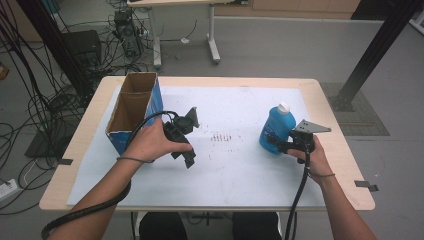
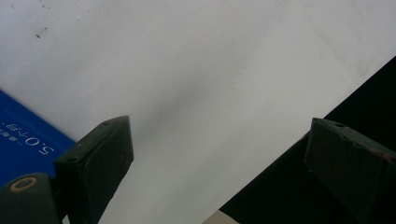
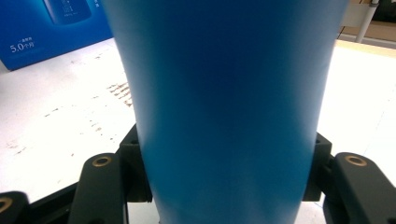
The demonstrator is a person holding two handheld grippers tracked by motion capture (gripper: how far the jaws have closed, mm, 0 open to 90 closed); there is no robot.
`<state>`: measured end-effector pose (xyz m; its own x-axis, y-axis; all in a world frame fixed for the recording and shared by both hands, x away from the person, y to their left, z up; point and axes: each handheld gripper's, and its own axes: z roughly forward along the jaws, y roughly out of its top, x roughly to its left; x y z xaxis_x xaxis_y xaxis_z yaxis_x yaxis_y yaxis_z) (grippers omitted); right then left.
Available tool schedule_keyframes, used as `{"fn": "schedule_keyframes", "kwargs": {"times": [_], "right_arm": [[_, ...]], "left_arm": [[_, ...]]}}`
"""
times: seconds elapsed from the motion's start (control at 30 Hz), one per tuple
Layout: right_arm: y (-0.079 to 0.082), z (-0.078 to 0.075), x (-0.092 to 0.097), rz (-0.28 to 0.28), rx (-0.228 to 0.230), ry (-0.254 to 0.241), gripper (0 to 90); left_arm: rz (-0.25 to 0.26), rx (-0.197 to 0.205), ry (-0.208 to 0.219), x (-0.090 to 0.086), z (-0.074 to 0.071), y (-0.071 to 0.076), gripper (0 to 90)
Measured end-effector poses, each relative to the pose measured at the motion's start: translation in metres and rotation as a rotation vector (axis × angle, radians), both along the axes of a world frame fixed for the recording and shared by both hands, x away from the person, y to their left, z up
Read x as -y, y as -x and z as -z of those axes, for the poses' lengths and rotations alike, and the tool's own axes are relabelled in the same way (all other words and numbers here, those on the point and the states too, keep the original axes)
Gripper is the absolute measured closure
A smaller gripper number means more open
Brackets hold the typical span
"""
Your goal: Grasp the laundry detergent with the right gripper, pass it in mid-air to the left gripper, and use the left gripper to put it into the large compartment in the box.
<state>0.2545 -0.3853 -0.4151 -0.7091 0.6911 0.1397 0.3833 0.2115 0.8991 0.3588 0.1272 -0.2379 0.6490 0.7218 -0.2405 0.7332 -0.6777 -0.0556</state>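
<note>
Even, soft overhead light, no glare. High view sharp, slight bend at edges. Left gripper view: pale white worktop (image 2: 210, 70) washed out, corner dark. Right gripper view: glossy blue plastic bottle (image 3: 224, 93) blurred, too close.

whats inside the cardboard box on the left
The open-topped cardboard box shows bare brown inner walls and nothing sticking out. Its floor is hidden by the near wall in the high view, so anything low inside cannot be seen.

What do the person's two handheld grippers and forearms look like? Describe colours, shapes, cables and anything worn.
Both tools are black. The left gripper and right gripper each carry a grey three-cornered plate and trail a thick black cable toward the person. Each has two blocky, dark jaw pads on black arms with brass-coloured ringed holes. The forearms are bare, with a thin dark band on each wrist.
</note>
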Motion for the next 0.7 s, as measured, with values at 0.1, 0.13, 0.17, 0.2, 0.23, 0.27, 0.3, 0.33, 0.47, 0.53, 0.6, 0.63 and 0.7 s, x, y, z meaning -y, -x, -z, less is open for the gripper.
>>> {"fn": "schedule_keyframes", "kwargs": {"times": [0.1, 0.13, 0.17, 0.2, 0.23, 0.27, 0.3, 0.33, 0.47, 0.53, 0.6, 0.63, 0.7], "right_arm": [[0.0008, 0.0008, -0.0001, 0.001, 0.006, 0.001, 39.6], [0.0013, 0.0011, -0.0002, 0.001, 0.01, 0.002, 39.7], [0.0013, 0.0011, -0.0002, 0.001, 0.01, 0.002, 39.7], [0.0015, 0.0014, -0.0001, 0.0, 0.013, 0.002, 39.8], [0.0015, 0.0016, -0.0001, 0.0, 0.013, 0.002, 39.9], [0.0016, 0.0017, -0.0001, 0.001, 0.013, 0.001, 39.9], [0.0017, 0.0019, 0.0, 0.001, 0.013, 0.0, 39.9], [0.0018, 0.0021, 0.0, 0.0, 0.015, 0.001, 40.0], [0.0025, 0.0027, -0.0002, 0.001, 0.02, 0.002, 40.2], [0.0028, 0.0033, 0.0, 0.001, 0.023, 0.0, 40.2], [0.003, 0.0034, -0.0001, 0.0, 0.026, 0.003, 40.4], [0.0032, 0.0034, -0.0003, 0.0, 0.027, 0.003, 40.4], [0.0037, 0.0037, -0.0005, 0.001, 0.031, 0.005, 40.6]], "left_arm": [[0.0, 0.0, 0.001, -0.0006, 0.0004, 0.0006, 8.3], [0.0, 0.0, 0.001, -0.0006, 0.0004, 0.0006, 8.3], [-0.001, 0.001, -0.002, -0.0004, 0.0002, 0.0008, 8.3], [-0.002, -0.001, 0.0, -0.0008, 0.0002, 0.0009, 8.3], [-0.003, -0.002, 0.002, -0.0012, 0.0004, 0.0007, 8.3], [-0.004, -0.004, 0.007, -0.0022, 0.0004, 0.0004, 8.3], [-0.005, -0.004, 0.007, -0.0023, 0.0005, 0.0004, 8.3], [-0.004, -0.004, 0.006, -0.0023, 0.0006, 0.0004, 8.3], [-0.003, -0.003, 0.007, -0.0027, 0.0005, 0.0003, 8.3], [-0.004, -0.004, 0.007, -0.0029, 0.0006, -0.0001, 8.3], [-0.004, -0.004, 0.005, -0.0024, 0.0008, 0.0, 8.2], [-0.004, -0.003, 0.005, -0.0023, 0.0007, 0.0004, 8.2], [-0.004, -0.004, 0.008, -0.0027, 0.0009, 0.0005, 8.2]]}}
